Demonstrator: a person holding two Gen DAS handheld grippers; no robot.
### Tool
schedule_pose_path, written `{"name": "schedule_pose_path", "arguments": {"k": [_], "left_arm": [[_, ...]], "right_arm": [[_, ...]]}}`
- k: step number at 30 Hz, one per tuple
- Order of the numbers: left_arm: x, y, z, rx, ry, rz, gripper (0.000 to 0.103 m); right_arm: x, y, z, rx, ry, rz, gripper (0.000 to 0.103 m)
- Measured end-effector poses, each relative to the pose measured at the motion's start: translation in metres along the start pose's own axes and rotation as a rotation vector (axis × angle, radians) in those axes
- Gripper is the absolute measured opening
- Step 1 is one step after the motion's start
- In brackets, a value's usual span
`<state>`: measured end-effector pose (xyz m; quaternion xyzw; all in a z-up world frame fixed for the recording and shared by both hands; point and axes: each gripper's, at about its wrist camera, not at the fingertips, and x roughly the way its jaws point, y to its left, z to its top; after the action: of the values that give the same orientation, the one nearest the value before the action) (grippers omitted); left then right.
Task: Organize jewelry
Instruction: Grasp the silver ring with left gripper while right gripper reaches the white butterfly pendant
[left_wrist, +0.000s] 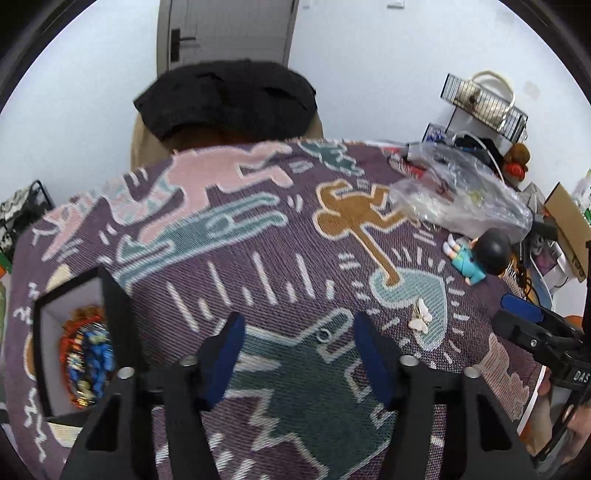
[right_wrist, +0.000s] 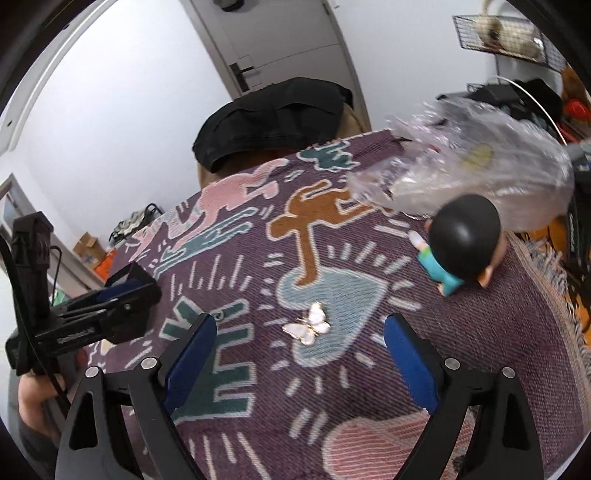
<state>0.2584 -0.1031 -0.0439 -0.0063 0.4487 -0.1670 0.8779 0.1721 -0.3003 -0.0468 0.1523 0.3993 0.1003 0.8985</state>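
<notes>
A white butterfly brooch with a gold rim lies on the patterned purple cloth; it also shows in the left wrist view. My right gripper is open and empty, its blue pads on either side of the brooch, just above the cloth. My left gripper is open and empty over the cloth, left of the brooch. An open black box with a white lining holds colourful beaded jewelry at the left.
A toy figure with a black head and teal shirt lies beyond the brooch. A crumpled clear plastic bag sits behind it. A chair with a black cushion stands at the far table edge. Clutter and a wire rack fill the back right.
</notes>
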Motion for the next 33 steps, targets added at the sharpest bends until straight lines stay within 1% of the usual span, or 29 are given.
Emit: {"name": "schedule_pose_path", "arguments": {"k": [4,5,6,11,13,18,22,23,24,25,27,29,33], "left_arm": [[0.022,-0.008,-0.002,-0.014,0.053,0.007,0.046],[0.026,-0.008,-0.003,-0.019,0.064,0.006,0.041],[0.032,-0.009,-0.004,-0.027,0.078,0.003,0.038],[0.05,-0.013,-0.005,-0.044,0.118,0.003,0.038],[0.055,-0.016,-0.006,-0.04,0.128,0.005,0.037],[0.067,-0.023,-0.01,-0.025,0.157,0.022,0.036],[0.071,-0.027,-0.01,-0.006,0.149,0.056,0.031],[0.072,-0.027,-0.01,-0.002,0.149,0.065,0.026],[0.072,-0.028,-0.01,0.011,0.149,0.086,0.018],[0.073,-0.029,-0.01,0.027,0.148,0.103,0.014],[0.073,-0.029,-0.009,0.041,0.156,0.097,0.013],[0.071,-0.023,-0.008,0.027,0.16,0.076,0.013],[0.064,-0.016,-0.005,0.017,0.14,0.083,0.013]], "right_arm": [[0.003,-0.009,-0.006,0.019,0.005,0.0,0.092],[0.003,-0.012,-0.007,0.021,0.007,-0.001,0.092],[0.004,-0.013,-0.008,0.022,0.008,0.0,0.092],[0.008,-0.018,-0.011,0.026,0.01,0.002,0.09],[0.01,-0.019,-0.013,0.023,0.016,0.001,0.084],[0.017,-0.021,-0.016,0.019,0.028,-0.002,0.082],[0.022,-0.02,-0.016,0.019,0.035,0.002,0.081],[0.023,-0.02,-0.015,0.019,0.036,0.002,0.081],[0.024,-0.019,-0.015,0.019,0.037,0.003,0.081],[0.024,-0.019,-0.014,0.018,0.037,0.005,0.081],[0.025,-0.018,-0.014,0.017,0.037,0.005,0.081],[0.026,-0.017,-0.013,0.015,0.039,0.006,0.081],[0.03,-0.013,-0.012,0.003,0.047,0.004,0.081]]}}
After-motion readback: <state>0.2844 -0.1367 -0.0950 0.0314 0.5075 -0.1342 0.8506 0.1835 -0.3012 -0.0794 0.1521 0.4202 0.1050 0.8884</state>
